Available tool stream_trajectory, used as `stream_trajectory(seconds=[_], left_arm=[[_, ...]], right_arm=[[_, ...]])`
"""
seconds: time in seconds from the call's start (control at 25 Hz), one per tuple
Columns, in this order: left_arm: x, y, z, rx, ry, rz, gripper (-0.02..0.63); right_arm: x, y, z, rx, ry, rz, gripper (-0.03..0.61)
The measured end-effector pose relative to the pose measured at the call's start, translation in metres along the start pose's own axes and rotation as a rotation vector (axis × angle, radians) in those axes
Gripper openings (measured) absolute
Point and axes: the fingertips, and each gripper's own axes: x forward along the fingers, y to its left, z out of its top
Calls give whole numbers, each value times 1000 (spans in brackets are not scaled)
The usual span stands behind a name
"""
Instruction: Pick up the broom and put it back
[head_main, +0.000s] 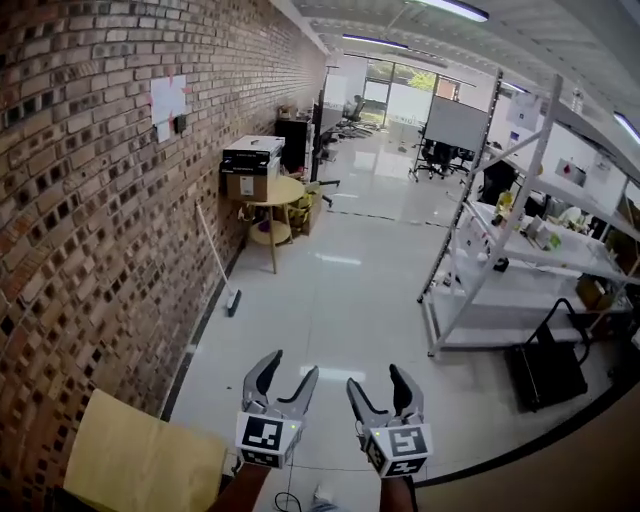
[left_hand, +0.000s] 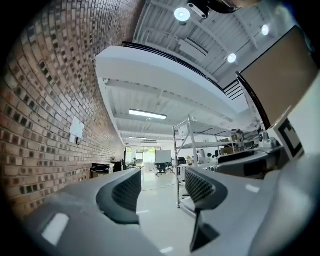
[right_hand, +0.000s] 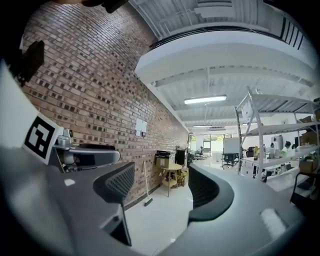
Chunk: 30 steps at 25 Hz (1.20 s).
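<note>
White broom (head_main: 218, 262): slim handle, dark head, eleven o'clock
Brooms: one
Grippers: two, left gripper (head_main: 291, 364), right gripper (head_main: 377, 378), jaws apart

I hold my left gripper (head_main: 290, 368) and right gripper (head_main: 377, 380) side by side, low in front of me, both pointing level and forward. Each has its jaws apart with nothing between them. My left forearm (head_main: 243, 492) and right forearm (head_main: 397, 493) show just behind them.
</note>
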Motion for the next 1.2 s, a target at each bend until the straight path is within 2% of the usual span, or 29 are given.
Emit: stream_trajectory(seconds=[0.08,0.24,0.4,0.48,0.6,0.68,0.88,0.96,1.2], left_arm=[[43,-14,1,-21,5,-14,272],[121,-46,-20,9,43,-27,272],[170,-62,-5,24,-46,2,244],[189,-54,-9,28,-26,12,244],[228,-39,-40,27,54,11,244],[256,-35,-56,14,66,12,244],[348,-30,-72,-42,15,-39,244],[388,-16,-69,-29,-13,-51,244],[509,53,-30,28,-73,-59,244]], right_arm=[[11,-37,0,14,0,-9,339],[19,-121,4,36,-56,-45,325],[35,-201,-7,38,-57,-128,313],[48,-222,-14,65,-52,-138,313],[75,-237,-26,80,-45,-120,313],[98,-242,-39,68,-18,-96,313],[165,-289,-58,39,20,-103,313],[201,-316,-56,33,26,-119,313],[342,-377,-4,-2,-26,-111,313]])
